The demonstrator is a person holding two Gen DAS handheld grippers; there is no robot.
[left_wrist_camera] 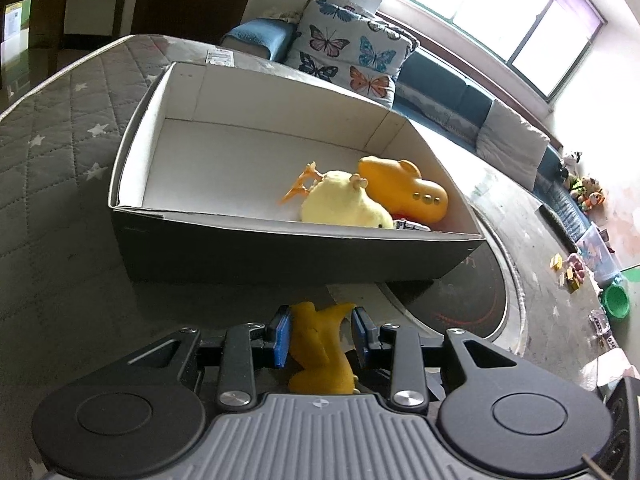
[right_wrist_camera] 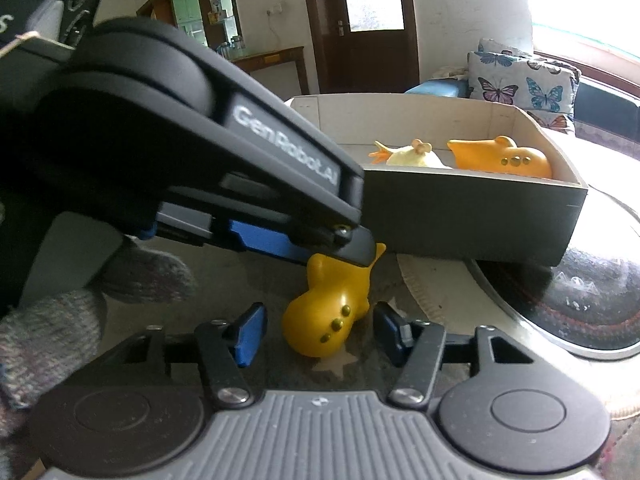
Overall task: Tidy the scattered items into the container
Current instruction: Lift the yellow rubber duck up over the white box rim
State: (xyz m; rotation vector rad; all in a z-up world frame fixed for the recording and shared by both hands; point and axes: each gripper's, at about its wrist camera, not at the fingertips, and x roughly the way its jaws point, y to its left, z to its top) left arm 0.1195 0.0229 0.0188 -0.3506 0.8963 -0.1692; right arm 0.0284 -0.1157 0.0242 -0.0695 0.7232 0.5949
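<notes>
A yellow-orange whale-shaped toy (left_wrist_camera: 320,344) sits between the blue pads of my left gripper (left_wrist_camera: 321,322), which is shut on its forked tail. In the right wrist view the same toy (right_wrist_camera: 320,320) tilts tail-up over the grey cover, and the left gripper's fingertip (right_wrist_camera: 356,254) clamps the tail. My right gripper (right_wrist_camera: 320,324) is open, its pads standing either side of the toy's body without touching it. Just behind stands a dark box (left_wrist_camera: 280,256) with a white inside. It holds a second orange whale toy (left_wrist_camera: 404,192) and a pale yellow plush chick (left_wrist_camera: 344,204).
The box (right_wrist_camera: 460,216) rests on a grey quilted cover with stars (left_wrist_camera: 60,152), partly over a round dark mat (left_wrist_camera: 472,300). A gloved hand (right_wrist_camera: 60,320) holds the left gripper. A butterfly cushion (left_wrist_camera: 348,48) lies behind. Small toys (left_wrist_camera: 572,272) and a green bowl (left_wrist_camera: 616,300) sit far right.
</notes>
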